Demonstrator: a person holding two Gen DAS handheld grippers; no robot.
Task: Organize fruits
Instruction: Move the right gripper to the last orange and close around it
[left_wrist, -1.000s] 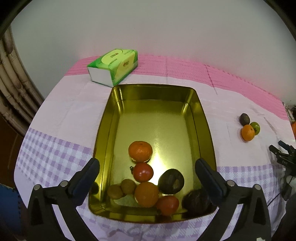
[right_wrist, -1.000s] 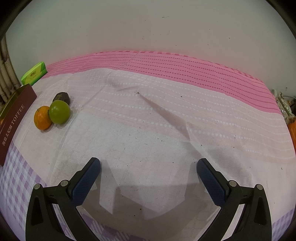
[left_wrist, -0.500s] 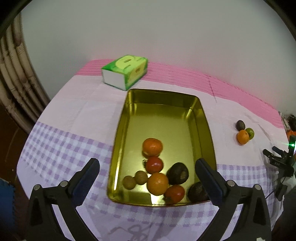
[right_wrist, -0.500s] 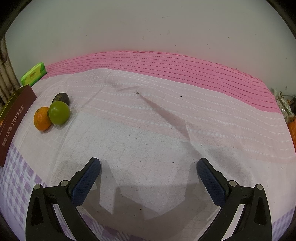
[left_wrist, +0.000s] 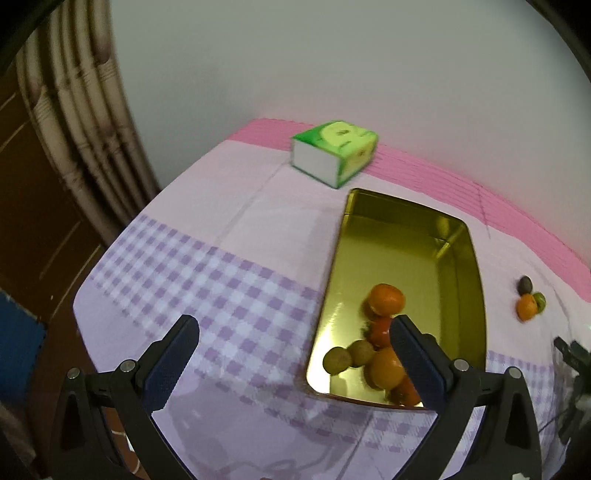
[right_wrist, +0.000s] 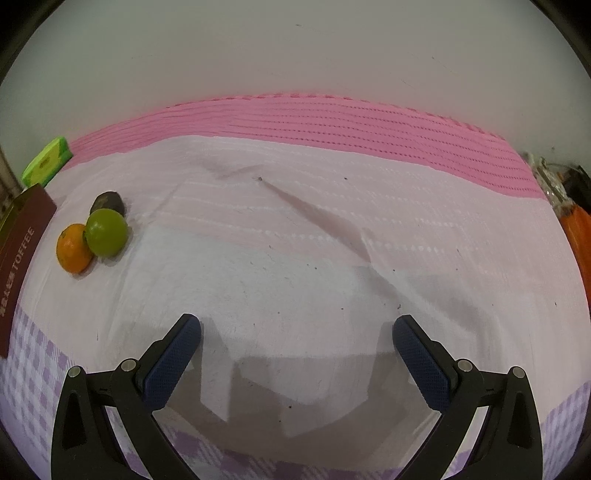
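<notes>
Fruits: oranges, red and brown fruits (left_wrist: 384, 299) lie inside gold rectangular metal tin (left_wrist: 463, 258).
Loose trio: orange, green, dark fruits (right_wrist: 107, 232) touching on pink tablecloth (right_wrist: 295, 258).
Left gripper (left_wrist: 295, 354): released, empty.
Right gripper (right_wrist: 297, 354): released, empty.

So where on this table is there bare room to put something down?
The far half of the gold rectangular tin is bare; its near end is crowded with fruit. Bare cloth lies right of the green round fruit and its two neighbours, and on the purple checked cloth left of the tin.
</notes>
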